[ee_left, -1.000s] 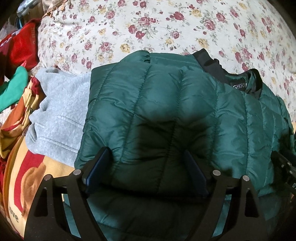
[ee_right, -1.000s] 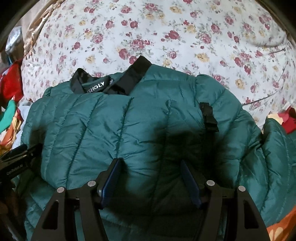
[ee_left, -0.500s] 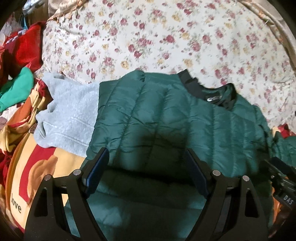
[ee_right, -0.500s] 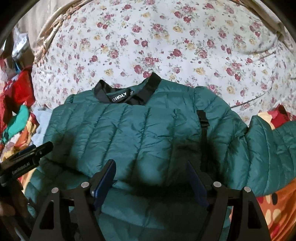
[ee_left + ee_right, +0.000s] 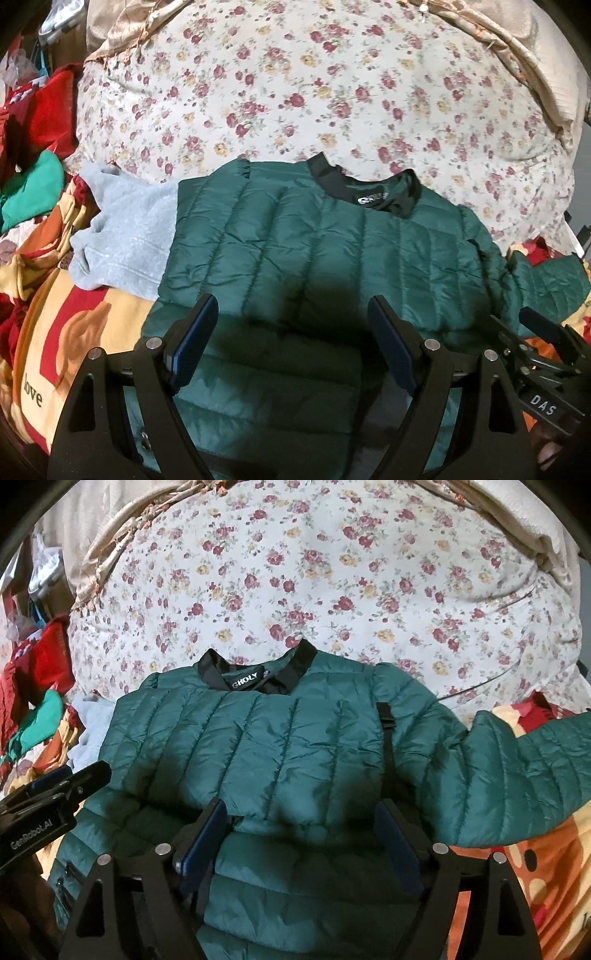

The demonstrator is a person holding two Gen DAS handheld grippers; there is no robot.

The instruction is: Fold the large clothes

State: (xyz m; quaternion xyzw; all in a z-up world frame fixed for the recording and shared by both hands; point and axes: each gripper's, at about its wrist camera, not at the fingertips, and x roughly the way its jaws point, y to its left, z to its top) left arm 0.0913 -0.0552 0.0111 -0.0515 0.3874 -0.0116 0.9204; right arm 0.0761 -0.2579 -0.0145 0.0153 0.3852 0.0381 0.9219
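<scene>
A dark green quilted jacket [image 5: 314, 251] lies flat on the bed, its black collar [image 5: 255, 675] at the far side. Its top layer ends in a fold line just ahead of both grippers. One sleeve [image 5: 535, 775] stretches out to the right. My left gripper [image 5: 291, 310] hovers open above the jacket's near left part, with nothing pinched. My right gripper [image 5: 301, 819] hangs over the near right part. Its jaws are opening, and only the jacket's surface shows beneath them. Each gripper shows at the edge of the other's view: the right gripper [image 5: 535, 332] and the left gripper [image 5: 74, 779].
A floral duvet [image 5: 295, 92] fills the far side of the bed. A grey sweatshirt [image 5: 125, 236] lies partly under the jacket's left edge. Red clothes [image 5: 48, 110] and a green garment [image 5: 29, 192] are heaped at the left. A patterned blanket [image 5: 55, 350] covers the near bed.
Both grippers have drawn back and risen from the jacket, so the whole jacket and more duvet show. The right jaws stand wider than before.
</scene>
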